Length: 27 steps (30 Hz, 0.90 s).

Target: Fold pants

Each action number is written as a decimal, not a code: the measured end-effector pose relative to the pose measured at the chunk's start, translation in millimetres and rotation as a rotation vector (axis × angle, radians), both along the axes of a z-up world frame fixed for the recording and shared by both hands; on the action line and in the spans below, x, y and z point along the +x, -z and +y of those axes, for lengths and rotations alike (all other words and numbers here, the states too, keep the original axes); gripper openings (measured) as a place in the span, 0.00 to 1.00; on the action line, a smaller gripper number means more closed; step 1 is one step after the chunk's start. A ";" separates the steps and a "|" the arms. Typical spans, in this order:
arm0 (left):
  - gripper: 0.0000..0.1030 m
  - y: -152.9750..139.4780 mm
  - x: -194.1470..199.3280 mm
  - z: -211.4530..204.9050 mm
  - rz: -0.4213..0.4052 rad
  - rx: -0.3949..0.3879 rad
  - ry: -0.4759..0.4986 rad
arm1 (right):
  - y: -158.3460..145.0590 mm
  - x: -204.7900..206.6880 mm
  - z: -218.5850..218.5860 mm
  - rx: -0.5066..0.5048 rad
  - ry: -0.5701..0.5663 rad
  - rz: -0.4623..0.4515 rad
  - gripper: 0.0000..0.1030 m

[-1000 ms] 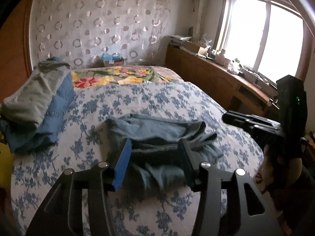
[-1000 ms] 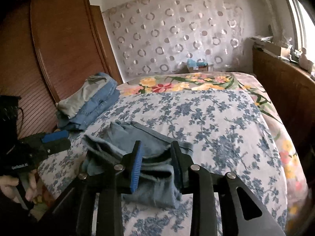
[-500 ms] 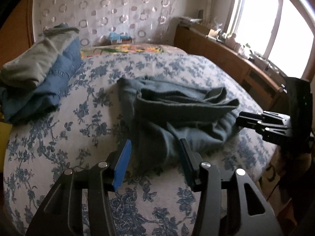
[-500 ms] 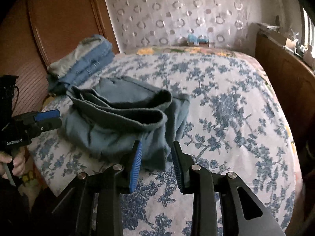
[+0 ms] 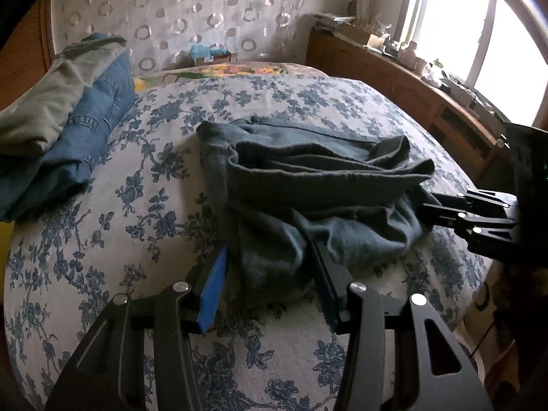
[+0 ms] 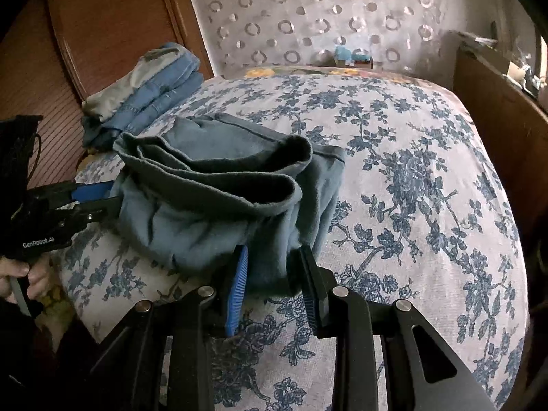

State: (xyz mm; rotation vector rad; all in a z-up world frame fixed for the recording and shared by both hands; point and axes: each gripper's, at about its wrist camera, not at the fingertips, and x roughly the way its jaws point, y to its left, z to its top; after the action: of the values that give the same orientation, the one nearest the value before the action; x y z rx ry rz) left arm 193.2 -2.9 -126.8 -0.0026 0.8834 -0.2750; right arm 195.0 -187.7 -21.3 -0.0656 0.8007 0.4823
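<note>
Your two wrist cameras sit close at the near bed (image 5: pixel 102 233) edge — left and right — angled down, both sharing the pants (image 5: pixel 308 185).

Daylight is pouring through a wide wood-framed window (image 5: pixel 479 34) above a long brown wooden sideboard (image 5: pixel 394 78). A pale curtain patterned with silvery rings (image 6: pixel 325 17) is hanging behind the bed with a white, blue-flowered bedspread (image 6: pixel 411 188), and a reddish-brown wooden wardrobe (image 6: pixel 102 27) is standing alongside.
</note>
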 end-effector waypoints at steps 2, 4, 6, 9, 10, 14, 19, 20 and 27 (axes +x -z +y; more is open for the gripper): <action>0.49 2.2 0.1 0.1 0.003 0.003 0.002 | 1.1 -0.7 -0.2 0.000 -0.001 -0.007 0.24; 0.46 4.4 -0.3 0.5 0.006 0.003 0.004 | 1.8 -3.0 -2.4 0.006 -0.008 -0.010 0.19; 0.31 6.4 -0.6 0.0 0.011 -0.013 0.018 | 2.1 -3.7 -3.5 0.019 -0.016 -0.007 0.14; 0.13 4.5 -3.8 -0.7 -0.015 -0.024 0.028 | 1.1 -5.5 -5.9 0.026 -0.009 -0.021 0.08; 0.12 1.6 -6.5 0.2 -0.029 -0.025 0.024 | 0.6 -6.7 -7.4 0.028 -0.005 -0.026 0.07; 0.08 -11.3 -18.7 6.7 -0.055 -0.056 0.022 | -5.3 -17.1 -16.2 0.051 -0.005 -0.042 0.07; 0.05 -24.3 -44.1 9.5 -0.082 -0.077 0.035 | -13.2 -41.4 -28.9 0.068 -0.013 -0.065 0.07; 0.04 -25.2 -48.7 9.6 -0.084 -0.081 0.040 | -13.0 -47.2 -30.9 0.071 -0.021 -0.063 0.07; 0.04 -28.8 -75.8 0.7 -0.085 -0.096 0.078 | -15.8 -77.7 -39.8 0.026 -0.030 -0.100 0.07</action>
State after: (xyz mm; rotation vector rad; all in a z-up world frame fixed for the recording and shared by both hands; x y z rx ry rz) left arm 117.4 -2.1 -98.0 -0.0448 0.7861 -0.3879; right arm 117.3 -227.4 -5.5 -0.0776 0.6965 0.5138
